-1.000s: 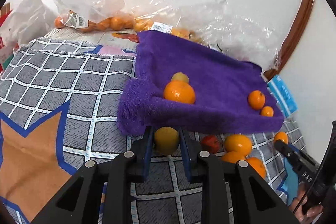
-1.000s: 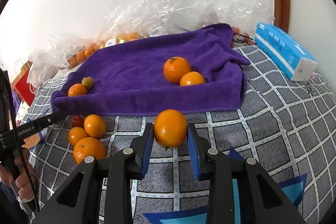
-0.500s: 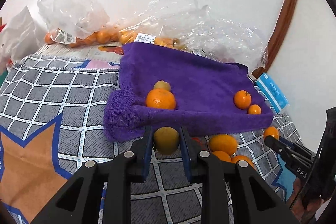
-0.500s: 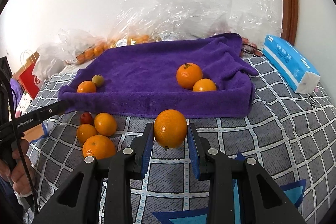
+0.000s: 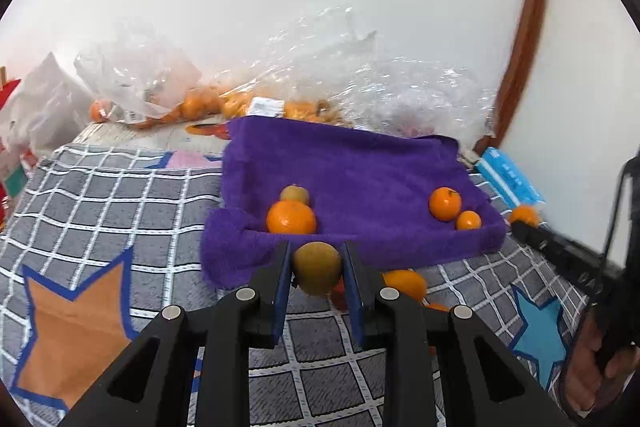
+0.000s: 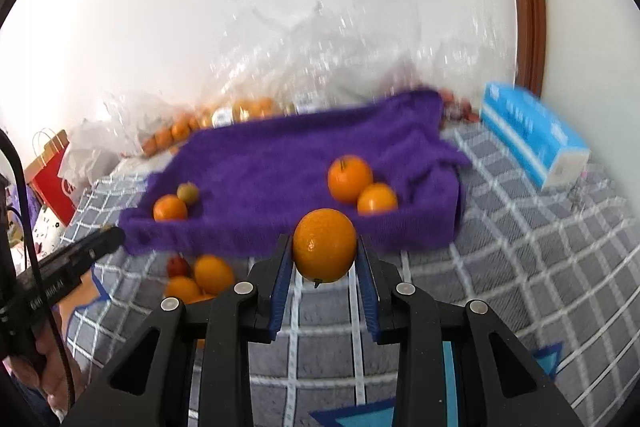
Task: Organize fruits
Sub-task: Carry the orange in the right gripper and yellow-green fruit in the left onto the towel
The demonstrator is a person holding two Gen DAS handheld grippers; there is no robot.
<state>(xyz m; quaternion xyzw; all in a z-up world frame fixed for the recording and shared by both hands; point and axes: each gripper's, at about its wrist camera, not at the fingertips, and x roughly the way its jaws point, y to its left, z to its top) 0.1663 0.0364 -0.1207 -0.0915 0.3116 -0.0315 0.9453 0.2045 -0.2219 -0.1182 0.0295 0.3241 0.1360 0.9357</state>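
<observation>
Both grippers lift their fruit higher than a second ago
Left view: the left gripper (image 5: 316,269) squeezes a yellow-green fruit (image 5: 316,267), now up over the purple towel (image 5: 360,163) edge. Right view: the right gripper (image 6: 324,263) squeezes an orange (image 6: 324,245), now reaching the towel edge too

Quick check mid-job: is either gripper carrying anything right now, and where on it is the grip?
Both. The left gripper pinches a yellow-green fruit across its sides; the right gripper pinches an orange across its sides.
</observation>
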